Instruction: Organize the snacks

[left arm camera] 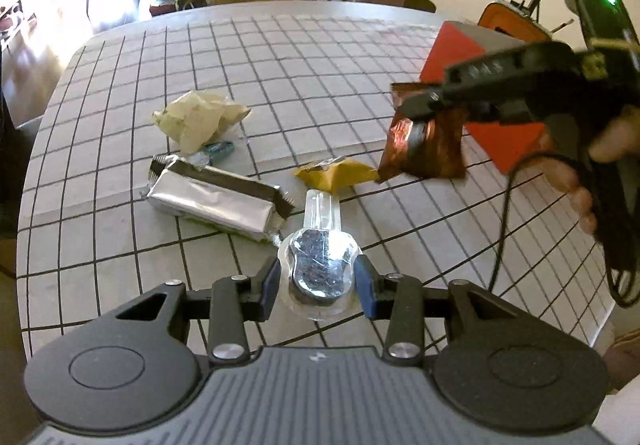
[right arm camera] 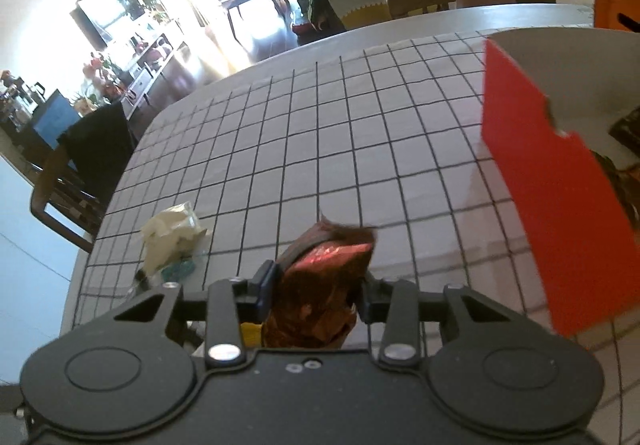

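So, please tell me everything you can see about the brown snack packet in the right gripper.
The brown snack packet is a small, crinkled pouch of glossy foil-like wrap, reddish-brown with a bright red patch near its top. The right gripper has shut on its middle and holds it in the air above the grid-patterned table, near the red box. Nothing else touches it.

Counter (left arm camera: 280, 57) with a pale, black-gridded cover; loose snack items and one box rest on it.

A crumpled cream wrapper (left arm camera: 200, 121) lies toward the left, with a small teal packet (left arm camera: 219, 151) just beside it. Near these sits a silver foil pack (left arm camera: 216, 199), lying flat and angled. A yellow packet (left arm camera: 336, 173) lies near the middle of the surface. A red box (left arm camera: 472, 93) stands at the right side, its open top showing items inside that cannot be identified in the right wrist view.
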Available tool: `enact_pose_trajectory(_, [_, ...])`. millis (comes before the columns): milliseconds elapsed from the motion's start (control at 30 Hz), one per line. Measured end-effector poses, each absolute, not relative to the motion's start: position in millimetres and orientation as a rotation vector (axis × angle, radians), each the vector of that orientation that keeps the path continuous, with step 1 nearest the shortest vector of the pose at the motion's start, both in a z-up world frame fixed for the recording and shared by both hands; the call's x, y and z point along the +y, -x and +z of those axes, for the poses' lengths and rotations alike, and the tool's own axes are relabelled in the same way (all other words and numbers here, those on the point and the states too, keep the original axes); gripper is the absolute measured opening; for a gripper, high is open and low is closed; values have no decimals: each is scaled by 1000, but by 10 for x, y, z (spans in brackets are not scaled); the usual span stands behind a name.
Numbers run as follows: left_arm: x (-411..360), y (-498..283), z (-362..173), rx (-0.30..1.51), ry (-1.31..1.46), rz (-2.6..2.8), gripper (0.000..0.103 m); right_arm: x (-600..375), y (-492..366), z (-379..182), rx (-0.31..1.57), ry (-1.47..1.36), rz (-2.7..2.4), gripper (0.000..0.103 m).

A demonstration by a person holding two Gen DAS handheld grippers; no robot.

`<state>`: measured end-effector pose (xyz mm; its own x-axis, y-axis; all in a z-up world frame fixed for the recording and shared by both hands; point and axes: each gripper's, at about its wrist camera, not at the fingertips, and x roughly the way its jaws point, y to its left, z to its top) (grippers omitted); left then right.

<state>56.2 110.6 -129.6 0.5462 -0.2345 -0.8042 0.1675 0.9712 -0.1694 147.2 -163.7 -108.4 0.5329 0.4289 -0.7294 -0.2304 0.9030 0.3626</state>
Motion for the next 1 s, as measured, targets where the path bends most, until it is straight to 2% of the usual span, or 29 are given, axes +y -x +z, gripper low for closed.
enact_pose_trajectory(233, [974,-482,-1123,935,74,-213,39,-1952,-1259,-886,855,-217,422,28])
enact_pose_trajectory(533, [916,-351,-931,916,62,-151,39,-2051,-1261,-984,895,-85,491,30])
enact_pose_trajectory(667, [849,-298,-900,911,47,-137,39,-2027,-1237,-1076,905,-3,552,35])
enact_pose_trajectory(700, [840,-295,-904,913,47,-133,39,-2008,-1225,-1101,898,34,562,39])
enact_pose_trajectory(767, [830,-287,-907,915,55,-125,39,-1996,-1217,-1119,893,73,581,55])
enact_pose_trajectory(833, [824,-281,-909,915,61,-118,39,-2006,-1198,-1111,871,102,579,94])
enact_pose_trajectory(933, [826,-275,-909,916,68,-106,39,-2019,-1177,-1086,835,123,629,102])
enact_pose_trajectory(1000, [828,-273,-907,917,70,-97,39,-1930,-1211,-1152,860,196,660,103])
